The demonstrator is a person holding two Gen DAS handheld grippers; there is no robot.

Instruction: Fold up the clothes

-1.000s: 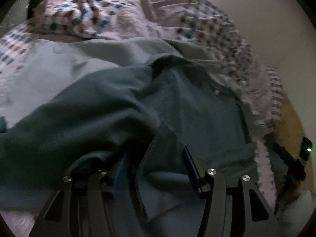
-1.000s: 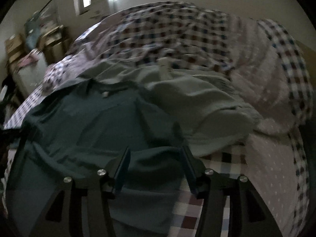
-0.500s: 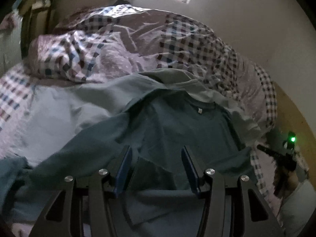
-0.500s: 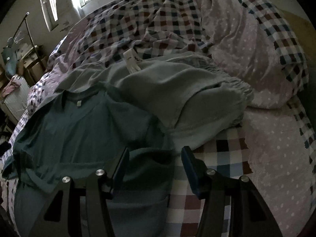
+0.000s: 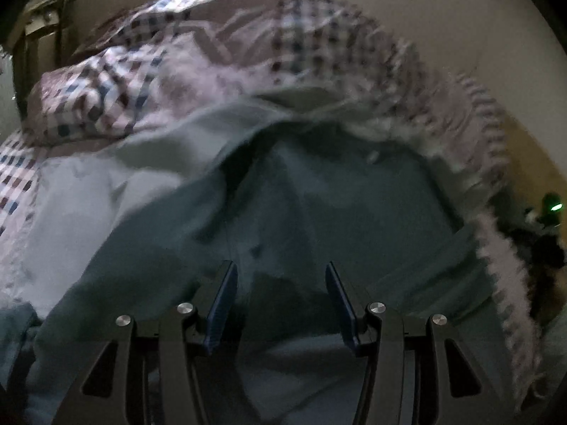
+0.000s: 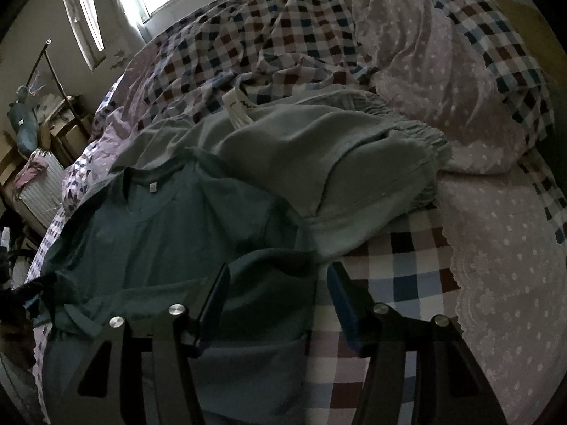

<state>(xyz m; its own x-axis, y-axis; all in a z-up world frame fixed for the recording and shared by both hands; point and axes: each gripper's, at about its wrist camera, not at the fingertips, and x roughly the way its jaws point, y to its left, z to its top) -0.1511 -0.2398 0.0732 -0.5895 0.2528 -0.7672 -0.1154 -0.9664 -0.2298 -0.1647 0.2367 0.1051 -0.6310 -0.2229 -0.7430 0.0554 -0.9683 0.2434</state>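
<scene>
Teal T-shirt (image 6: 166, 233) lay spread on checked bedding (image 6: 407, 269), grey-green garment (image 6: 319, 163) overlapping above. Left gripper (image 5: 280, 301) and right gripper (image 6: 276, 297) hovered over shirt, fingers apart, empty. Risk: pinch catching neighbouring garment or bedsheet, dragging fold askew.

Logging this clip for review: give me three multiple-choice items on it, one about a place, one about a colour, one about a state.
1. Where does the teal T-shirt lie?
A. On the bed
B. On a hanger
C. In a basket

2. What colour is the garment beside it, the sweatpants?
A. Red
B. Pale grey-green
C. Black

3. How do the right tongs stand?
A. Shut on the shirt
B. Shut on the duvet
C. Open

Answers:
1 A, the shirt is spread flat over the checked bedsheet.
2 B, its cloth is lighter than the shirt.
3 C, shirt and sheet show in the gap between the fingers.
</scene>
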